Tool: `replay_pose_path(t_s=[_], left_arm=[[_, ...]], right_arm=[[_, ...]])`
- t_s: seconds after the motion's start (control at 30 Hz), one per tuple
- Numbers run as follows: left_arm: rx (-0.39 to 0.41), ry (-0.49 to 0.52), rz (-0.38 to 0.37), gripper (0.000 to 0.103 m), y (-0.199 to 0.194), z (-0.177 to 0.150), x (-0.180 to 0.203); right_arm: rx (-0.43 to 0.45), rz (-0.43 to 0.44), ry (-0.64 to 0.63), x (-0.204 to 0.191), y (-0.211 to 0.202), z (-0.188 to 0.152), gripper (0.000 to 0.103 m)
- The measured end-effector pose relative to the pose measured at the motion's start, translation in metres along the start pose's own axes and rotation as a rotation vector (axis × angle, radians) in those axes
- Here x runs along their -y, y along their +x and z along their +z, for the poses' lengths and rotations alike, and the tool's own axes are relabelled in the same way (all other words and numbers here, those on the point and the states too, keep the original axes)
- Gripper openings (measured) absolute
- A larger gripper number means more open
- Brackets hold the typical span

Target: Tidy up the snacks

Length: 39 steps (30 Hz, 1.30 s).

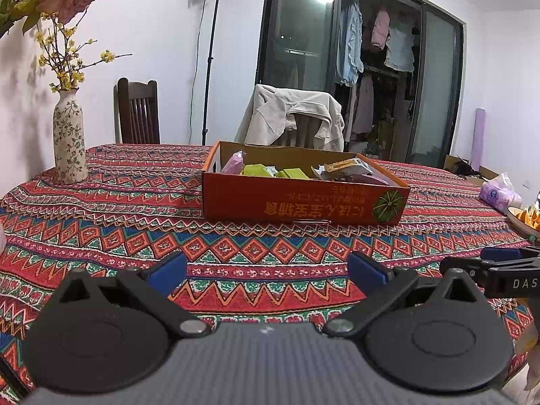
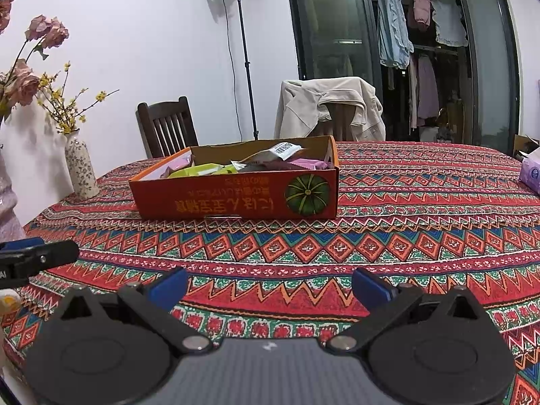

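Note:
An orange cardboard box (image 1: 303,202) with a pumpkin picture stands on the patterned tablecloth; it also shows in the right wrist view (image 2: 236,199). It holds several snack packets: pink (image 1: 233,163), green (image 1: 258,169), and a white-and-orange one (image 1: 347,167); a white packet (image 2: 280,152) sticks up. My left gripper (image 1: 266,275) is open and empty, low over the cloth, well in front of the box. My right gripper (image 2: 270,287) is open and empty, also in front of the box. Each gripper's tip shows at the edge of the other's view.
A floral vase (image 1: 69,138) with flowers stands at the table's back left. A tissue pack (image 1: 499,192) and a dish of orange pieces (image 1: 526,219) sit at the right edge. Two chairs (image 2: 167,126) stand behind the table, one draped with a beige jacket (image 1: 293,114).

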<state>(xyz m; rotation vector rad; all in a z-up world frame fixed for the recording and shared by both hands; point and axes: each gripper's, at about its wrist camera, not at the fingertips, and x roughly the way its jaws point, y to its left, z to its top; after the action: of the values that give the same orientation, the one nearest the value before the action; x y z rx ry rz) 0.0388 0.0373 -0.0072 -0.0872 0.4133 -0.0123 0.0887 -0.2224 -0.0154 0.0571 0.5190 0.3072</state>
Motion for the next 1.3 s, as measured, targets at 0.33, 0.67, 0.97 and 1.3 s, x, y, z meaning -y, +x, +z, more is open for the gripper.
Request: replay_pose_path(t_s=[0.33,0.67,0.97,1.3], left_arm=[[0.004,0.008,-0.002,0.103,-0.0006,0.0004,0.0008],[0.006,0.009,-0.002,0.103,-0.0017,-0.0004,0.0011],[0.005,0.005,-0.002,0.103,-0.0024,-0.0008,0.0000],[0.002,0.017,0.008,0.103,-0.0023,-0.0028,0.0025]], right_arm=[[0.000,0.000,-0.001,-0.0004,-0.0001,-0.0001,0.103],[0.000,0.000,-0.001,-0.0009,-0.0003,-0.0002,0.103],[-0.002,0.001,0.000,-0.0019,-0.0001,-0.0007,0.103],[-0.005,0.003,-0.001,-0.0016,0.0008,-0.0035,0.103]])
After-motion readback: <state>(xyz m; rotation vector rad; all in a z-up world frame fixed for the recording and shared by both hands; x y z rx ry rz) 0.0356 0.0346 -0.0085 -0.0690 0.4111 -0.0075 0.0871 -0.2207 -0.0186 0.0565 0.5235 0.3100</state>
